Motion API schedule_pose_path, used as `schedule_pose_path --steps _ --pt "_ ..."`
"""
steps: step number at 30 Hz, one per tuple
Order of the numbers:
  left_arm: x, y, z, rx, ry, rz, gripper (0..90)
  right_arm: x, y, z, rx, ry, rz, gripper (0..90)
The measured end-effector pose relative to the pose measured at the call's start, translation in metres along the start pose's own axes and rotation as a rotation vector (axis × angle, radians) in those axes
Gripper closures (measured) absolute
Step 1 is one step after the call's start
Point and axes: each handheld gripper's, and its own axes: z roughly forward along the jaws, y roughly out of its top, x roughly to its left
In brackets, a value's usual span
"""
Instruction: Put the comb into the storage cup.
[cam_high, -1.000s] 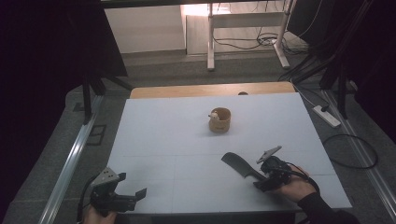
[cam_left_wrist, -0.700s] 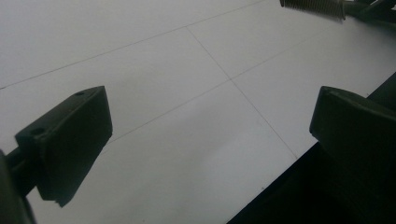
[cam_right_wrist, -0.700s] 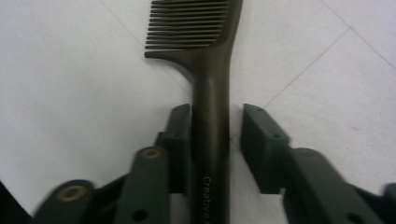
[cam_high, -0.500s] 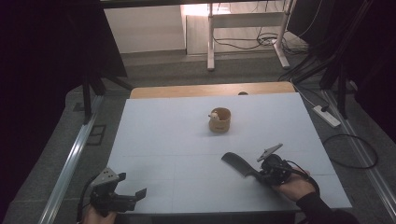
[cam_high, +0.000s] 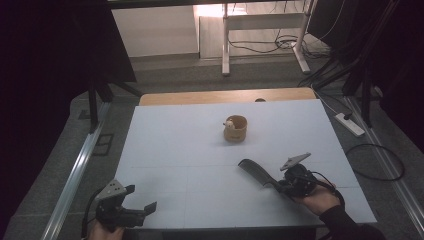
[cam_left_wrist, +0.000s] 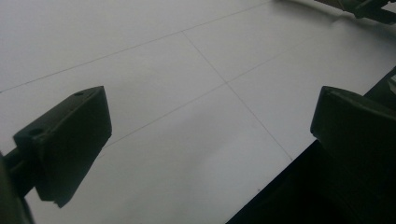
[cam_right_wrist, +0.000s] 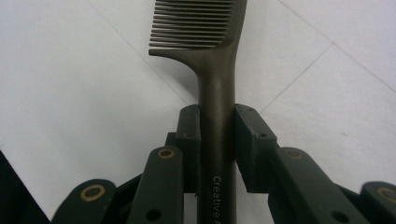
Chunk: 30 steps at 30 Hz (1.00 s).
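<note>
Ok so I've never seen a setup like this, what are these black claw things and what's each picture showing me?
A person sits at a white table, holding a hand-operated two-jaw gripper in each hand. The wide picture looks down from above. The other two come from cameras riding on the grippers. The right gripper has just closed its jaws on the handle of a dark comb. The left gripper rests open near the table's edge, holding nothing. A small wooden cup stands mid-table.

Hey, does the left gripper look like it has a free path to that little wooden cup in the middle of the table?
Probably yes. The left gripper sits open at the near left edge, holding nothing, and the white table between it and the wooden cup is bare. The comb, clamped in the right gripper, lies off to the side.
</note>
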Motion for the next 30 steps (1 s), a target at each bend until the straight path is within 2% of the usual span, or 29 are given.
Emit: schedule_pose_path --steps 8,12,15,18,24,30 --pt "0.0 0.001 -0.001 -0.015 0.001 0.017 0.0 0.001 -0.001 -0.007 -0.039 -0.003 -0.024 73.3" --pt "0.002 0.004 -0.003 -0.035 -0.032 0.011 0.0 0.004 -0.001 -0.011 -0.064 -0.006 -0.05 73.3" --pt "0.002 0.005 -0.003 -0.042 -0.037 0.01 0.0 0.005 -0.002 -0.013 -0.074 -0.006 -0.063 73.4" --pt "0.0 0.007 -0.002 -0.036 -0.027 0.035 0.0 0.006 -0.002 -0.017 -0.097 -0.011 -0.08 73.4" --pt "-0.002 0.012 0.0 -0.043 -0.031 0.052 0.0 0.007 -0.003 -0.02 -0.12 -0.017 -0.099 73.4" --pt "-0.004 0.018 0.0 -0.054 -0.061 0.071 0.0 0.009 -0.003 -0.022 -0.124 -0.023 -0.115 73.3"
